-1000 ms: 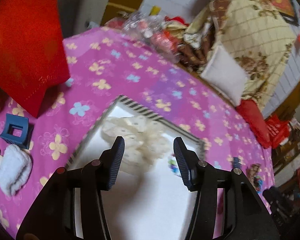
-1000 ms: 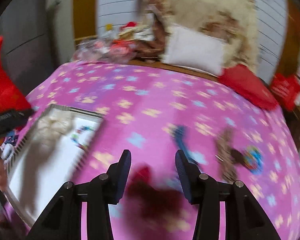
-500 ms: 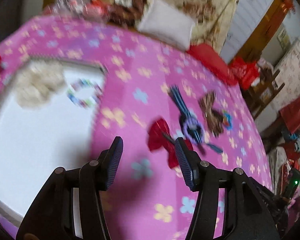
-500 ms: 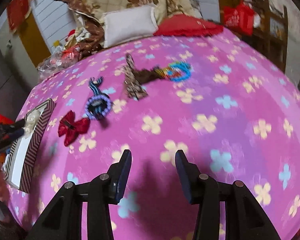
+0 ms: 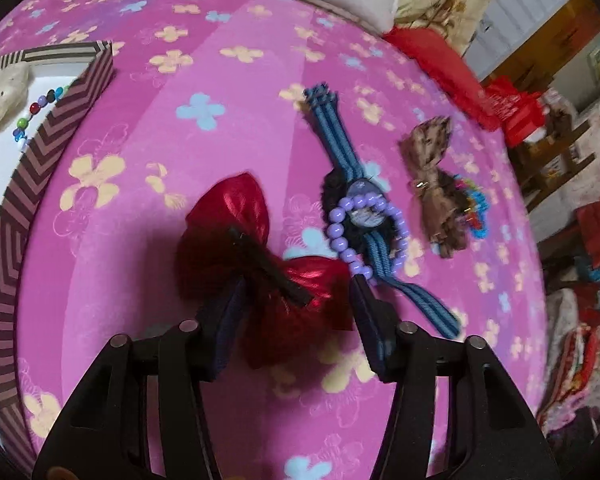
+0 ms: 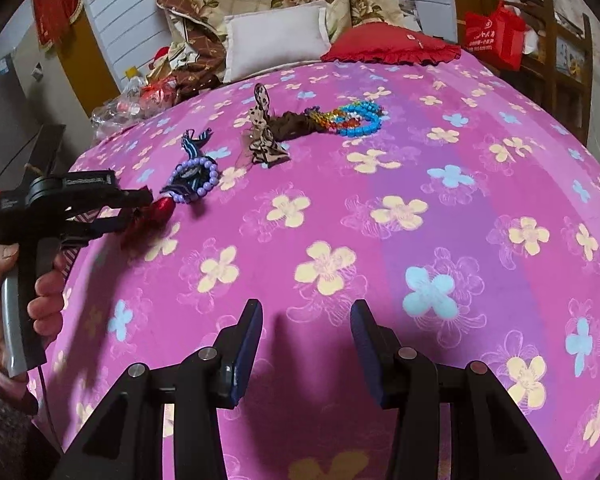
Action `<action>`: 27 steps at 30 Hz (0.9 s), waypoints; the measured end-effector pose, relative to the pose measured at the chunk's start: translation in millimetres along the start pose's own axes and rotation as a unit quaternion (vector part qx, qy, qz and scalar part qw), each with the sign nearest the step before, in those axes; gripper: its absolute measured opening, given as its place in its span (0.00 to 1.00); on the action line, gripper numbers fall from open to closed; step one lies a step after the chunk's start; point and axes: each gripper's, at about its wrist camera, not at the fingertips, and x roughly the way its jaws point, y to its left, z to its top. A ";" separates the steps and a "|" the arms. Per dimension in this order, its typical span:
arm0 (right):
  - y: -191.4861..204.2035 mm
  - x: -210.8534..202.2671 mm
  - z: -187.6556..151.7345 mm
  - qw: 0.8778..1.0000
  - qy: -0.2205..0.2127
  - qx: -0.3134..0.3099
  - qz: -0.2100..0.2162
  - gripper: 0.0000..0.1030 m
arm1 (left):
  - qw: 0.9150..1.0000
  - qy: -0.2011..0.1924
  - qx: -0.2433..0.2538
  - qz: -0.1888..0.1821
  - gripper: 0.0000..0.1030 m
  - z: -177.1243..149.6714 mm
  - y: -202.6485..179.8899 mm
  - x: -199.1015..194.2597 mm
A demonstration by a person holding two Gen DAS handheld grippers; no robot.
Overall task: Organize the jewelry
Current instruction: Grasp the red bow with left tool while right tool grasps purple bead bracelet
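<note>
My left gripper [image 5: 296, 284] just closing around the red bow clip [image 5: 256, 248], seemingly not yet pinching, my right gripper [image 6: 306, 320] half open, empty, above the pink floral bedspread [image 6: 380, 208]

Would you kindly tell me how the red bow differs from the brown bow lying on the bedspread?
The red bow is shiny and plain; the brown bow is matte and mottled. The red bow lies between the closing fingers of the left gripper; the brown bow lies clear of both grippers, against a multicoloured bead bracelet. Both rest on the pink floral bedspread.
</note>
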 end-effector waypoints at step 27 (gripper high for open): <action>117.7 82.5 171.5 0.994 0.069 -0.071 0.051 0.43 | 0.987 -0.101 0.118 -0.030 0.12 -42.1 41.7 -100.2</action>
